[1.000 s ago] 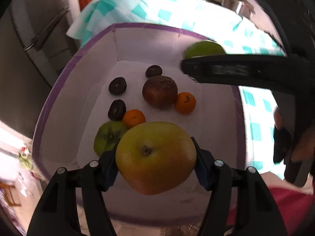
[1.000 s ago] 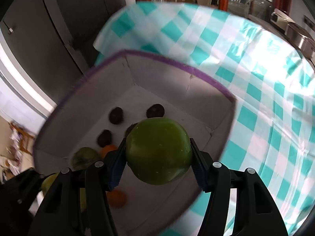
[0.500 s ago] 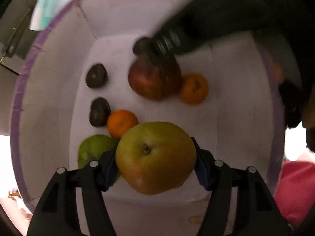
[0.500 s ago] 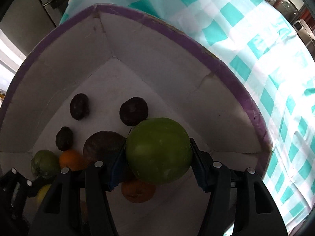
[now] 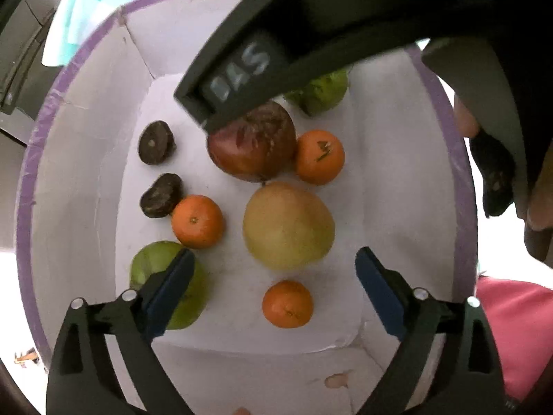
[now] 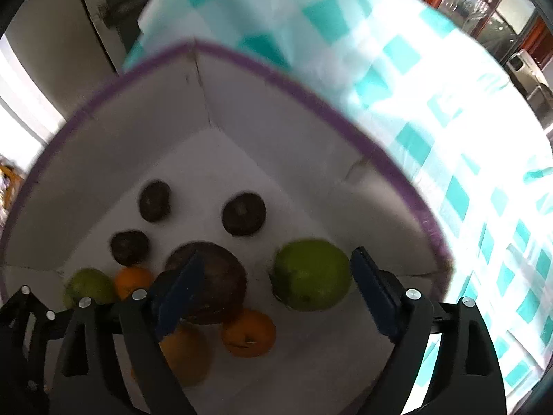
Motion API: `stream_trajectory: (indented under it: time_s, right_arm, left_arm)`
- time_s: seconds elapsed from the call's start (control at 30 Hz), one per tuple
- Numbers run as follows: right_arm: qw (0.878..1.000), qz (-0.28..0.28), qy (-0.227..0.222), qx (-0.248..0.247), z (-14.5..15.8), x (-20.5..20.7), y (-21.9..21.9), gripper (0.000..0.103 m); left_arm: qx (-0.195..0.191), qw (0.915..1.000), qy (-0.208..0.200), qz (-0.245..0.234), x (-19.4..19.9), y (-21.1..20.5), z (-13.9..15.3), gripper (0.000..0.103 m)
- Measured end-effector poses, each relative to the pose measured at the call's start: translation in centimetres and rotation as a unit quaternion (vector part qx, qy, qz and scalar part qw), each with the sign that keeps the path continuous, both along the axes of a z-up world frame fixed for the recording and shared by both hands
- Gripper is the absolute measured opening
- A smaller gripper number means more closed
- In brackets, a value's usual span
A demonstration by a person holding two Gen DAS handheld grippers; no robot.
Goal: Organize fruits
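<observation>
Left gripper [image 5: 273, 269] let go: blue-padded jaws, clamped on large yellow-green apple [image 5: 288, 225] a second ago, spread wide; apple dropped onto floor of white purple-rimmed cardboard box [image 5: 69, 186], just in front of dark red apple [image 5: 252, 145]. Right gripper [image 6: 276, 287] likewise parted; round green fruit [image 6: 312, 275] left its pads, came to rest on box floor right of dark red apple. Both grippers moved deeper over box.

A white, matt cardboard box [image 5: 83, 186] edged in purple tape. Inside, smooth yellow-green pear [image 5: 288, 225] ahead of the left gripper [image 5: 273, 280], whose matt black plastic fingers carry blue pads. Beyond, checked cloth [image 6: 397, 79].
</observation>
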State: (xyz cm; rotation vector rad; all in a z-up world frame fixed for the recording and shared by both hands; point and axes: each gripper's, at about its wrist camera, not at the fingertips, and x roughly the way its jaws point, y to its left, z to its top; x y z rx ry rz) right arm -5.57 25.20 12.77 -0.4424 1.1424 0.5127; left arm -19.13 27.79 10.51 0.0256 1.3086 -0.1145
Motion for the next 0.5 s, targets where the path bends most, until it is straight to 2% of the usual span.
stream_trajectory:
  time_s: [0.1,0.17,0.2,0.3,0.37,0.43,0.5]
  right_arm:
    - [0.999,-0.012,-0.01,0.035,1.7,-0.2,-1.1,0.088]
    - [0.998,-0.019,-0.009,0.06,2.6,-0.4,-2.0,0.088]
    - [0.997,-0.02,-0.006,0.078,3.1,-0.7,-2.5,0.088]
    - [0.993,-0.021,-0.008,0.112,4.3,-1.7,-3.3,0.088]
    - [0.993,-0.025,-0.009,0.119,4.7,-2.2,-3.6,0.088]
    - [0.993,-0.029,-0.012,0.111,4.7,-2.8,-3.8,0.088]
    - [0.994,-0.031,-0.013,0.1,4.3,-3.5,-3.4,0.088]
  left_arm:
    - [-0.014,0.9984,-0.055,0.008,-1.4,1.0,2.2,0.097]
    - [-0.002,0.9949,-0.1,0.012,-2.6,1.5,4.0,0.1]
    - [0.014,0.9906,-0.134,0.02,-3.4,1.6,5.4,0.101]
    - [0.034,0.9799,-0.192,0.042,-4.8,2.0,8.1,0.101]
    - [0.03,0.9771,-0.203,0.055,-5.0,2.5,9.3,0.101]
    - [0.03,0.9783,-0.193,0.068,-5.3,2.5,9.1,0.101]
    - [0.053,0.9786,-0.178,0.088,-4.8,3.0,8.8,0.101]
